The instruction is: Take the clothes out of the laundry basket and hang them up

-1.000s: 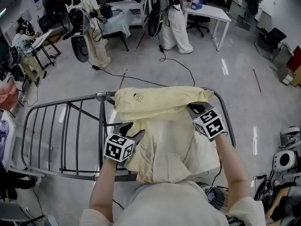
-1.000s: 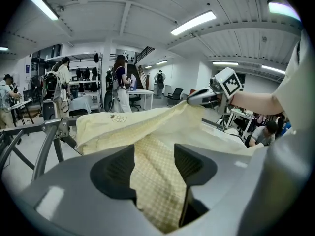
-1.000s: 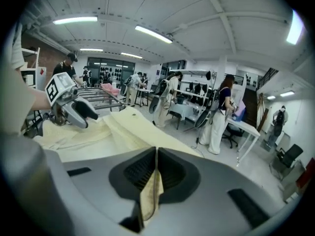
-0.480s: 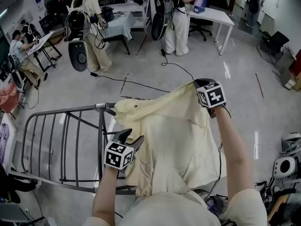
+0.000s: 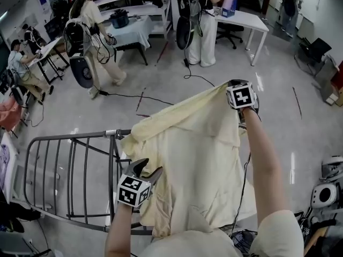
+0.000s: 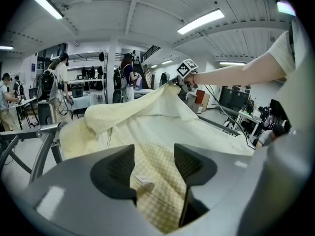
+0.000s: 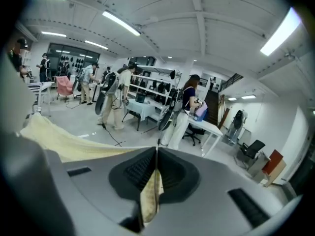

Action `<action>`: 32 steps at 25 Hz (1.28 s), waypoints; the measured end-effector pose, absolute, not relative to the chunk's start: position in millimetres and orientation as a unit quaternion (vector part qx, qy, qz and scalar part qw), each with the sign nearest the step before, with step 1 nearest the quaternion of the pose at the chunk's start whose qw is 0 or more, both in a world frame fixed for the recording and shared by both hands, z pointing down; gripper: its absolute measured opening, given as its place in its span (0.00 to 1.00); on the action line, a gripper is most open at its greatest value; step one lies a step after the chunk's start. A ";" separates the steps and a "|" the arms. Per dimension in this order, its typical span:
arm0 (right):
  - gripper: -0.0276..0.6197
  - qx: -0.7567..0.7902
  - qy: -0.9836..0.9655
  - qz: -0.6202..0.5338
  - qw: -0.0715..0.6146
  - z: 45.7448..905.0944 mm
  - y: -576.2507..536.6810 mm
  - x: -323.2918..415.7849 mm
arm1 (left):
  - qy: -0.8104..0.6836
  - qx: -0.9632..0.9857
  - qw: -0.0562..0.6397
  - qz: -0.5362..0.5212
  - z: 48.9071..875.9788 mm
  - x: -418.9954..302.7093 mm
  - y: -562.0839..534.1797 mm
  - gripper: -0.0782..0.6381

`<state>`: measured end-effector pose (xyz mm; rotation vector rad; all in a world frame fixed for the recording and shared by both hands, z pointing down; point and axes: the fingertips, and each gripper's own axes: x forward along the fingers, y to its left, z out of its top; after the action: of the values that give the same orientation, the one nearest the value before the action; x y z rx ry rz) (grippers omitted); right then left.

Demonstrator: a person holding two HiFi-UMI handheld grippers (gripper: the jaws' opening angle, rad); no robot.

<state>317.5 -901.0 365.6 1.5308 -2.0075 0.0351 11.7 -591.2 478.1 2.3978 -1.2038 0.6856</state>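
A pale yellow shirt (image 5: 187, 159) lies spread over the right end of a grey drying rack (image 5: 69, 170). My right gripper (image 5: 232, 84) is held far out and up. It is shut on a corner of the shirt, and a thin fold shows pinched between its pads (image 7: 156, 168). That corner is lifted and the cloth is pulled taut. My left gripper (image 5: 144, 167) is at the shirt's near left edge. Its jaws stand wide, with a thick checked fold and a label filling the gap (image 6: 153, 163). The left gripper view also shows the right gripper (image 6: 183, 77) holding the raised corner.
Rack bars (image 6: 44, 141) run off to the left. Beyond, several people stand by tables (image 5: 128, 28) and a white desk (image 5: 241, 17). A black cable (image 5: 155, 98) trails on the floor. Equipment (image 5: 324, 181) sits at the lower right.
My right gripper has swung away from me and upward with the shirt corner, unfolding the shirt from a bunched heap to a stretched sheet. The left gripper has stayed at the shirt's near edge.
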 end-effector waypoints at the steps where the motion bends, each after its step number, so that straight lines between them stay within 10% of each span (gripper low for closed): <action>1: 0.07 0.587 -0.752 0.013 0.299 360.8 -909.0 323.5 | -0.427 0.850 0.186 0.245 479.2 12.2 -592.0 0.46; 32: 0.24 0.609 -0.744 0.185 0.201 435.9 -772.8 319.1 | -0.420 0.864 0.183 0.208 455.3 24.7 -564.7 0.46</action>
<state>319.1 -772.8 435.9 1.7020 -2.0794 0.5157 24.7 -564.7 455.3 2.4377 -1.1846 0.5876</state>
